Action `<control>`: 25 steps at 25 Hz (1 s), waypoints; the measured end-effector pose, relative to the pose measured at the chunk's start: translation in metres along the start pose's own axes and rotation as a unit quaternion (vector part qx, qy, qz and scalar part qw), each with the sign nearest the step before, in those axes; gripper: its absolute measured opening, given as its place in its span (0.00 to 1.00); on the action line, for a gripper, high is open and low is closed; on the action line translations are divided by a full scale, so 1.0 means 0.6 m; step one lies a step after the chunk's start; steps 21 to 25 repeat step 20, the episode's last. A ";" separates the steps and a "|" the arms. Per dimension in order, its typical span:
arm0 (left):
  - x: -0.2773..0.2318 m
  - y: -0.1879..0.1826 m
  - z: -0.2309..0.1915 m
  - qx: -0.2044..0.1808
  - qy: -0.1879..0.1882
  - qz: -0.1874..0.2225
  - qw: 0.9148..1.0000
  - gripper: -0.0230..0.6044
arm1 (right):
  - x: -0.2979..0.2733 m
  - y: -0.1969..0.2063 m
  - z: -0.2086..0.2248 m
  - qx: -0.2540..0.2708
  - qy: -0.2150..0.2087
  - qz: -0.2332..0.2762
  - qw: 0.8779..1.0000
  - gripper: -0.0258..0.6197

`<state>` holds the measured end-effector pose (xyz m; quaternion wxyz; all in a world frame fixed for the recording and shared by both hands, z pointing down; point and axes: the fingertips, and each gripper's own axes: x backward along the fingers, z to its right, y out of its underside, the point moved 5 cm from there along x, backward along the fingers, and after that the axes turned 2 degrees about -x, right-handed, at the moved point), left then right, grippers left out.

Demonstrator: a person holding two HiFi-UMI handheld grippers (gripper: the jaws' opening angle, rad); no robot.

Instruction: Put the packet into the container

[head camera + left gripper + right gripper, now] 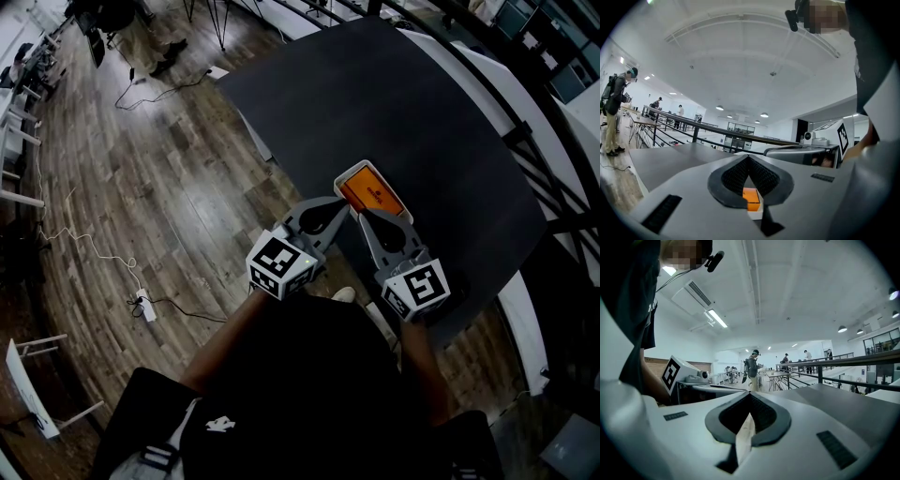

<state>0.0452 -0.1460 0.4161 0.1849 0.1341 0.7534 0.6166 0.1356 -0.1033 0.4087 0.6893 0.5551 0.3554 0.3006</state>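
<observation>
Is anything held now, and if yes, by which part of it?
The white-rimmed orange packet: the right gripper pinches its thin white near edge, the left gripper its near orange corner.

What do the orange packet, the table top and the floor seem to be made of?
Orange packet: probably thin plastic film or coated paper, slightly glossy; its white edge looks sheet-thin.
Table top: dark, matte and uniform, maybe laminate; the look leaves it open.
Floor: wood or wood-look planks, with visible grain and seams.
</observation>
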 end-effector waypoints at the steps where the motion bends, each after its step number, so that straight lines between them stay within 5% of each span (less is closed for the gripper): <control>1: 0.000 0.000 0.001 0.000 0.001 -0.001 1.000 0.04 | 0.000 0.001 0.000 -0.002 0.000 0.000 1.000 0.04; 25: -0.008 0.009 -0.003 0.004 0.004 -0.009 1.000 0.04 | -0.004 0.004 0.009 -0.023 -0.004 0.007 1.000 0.04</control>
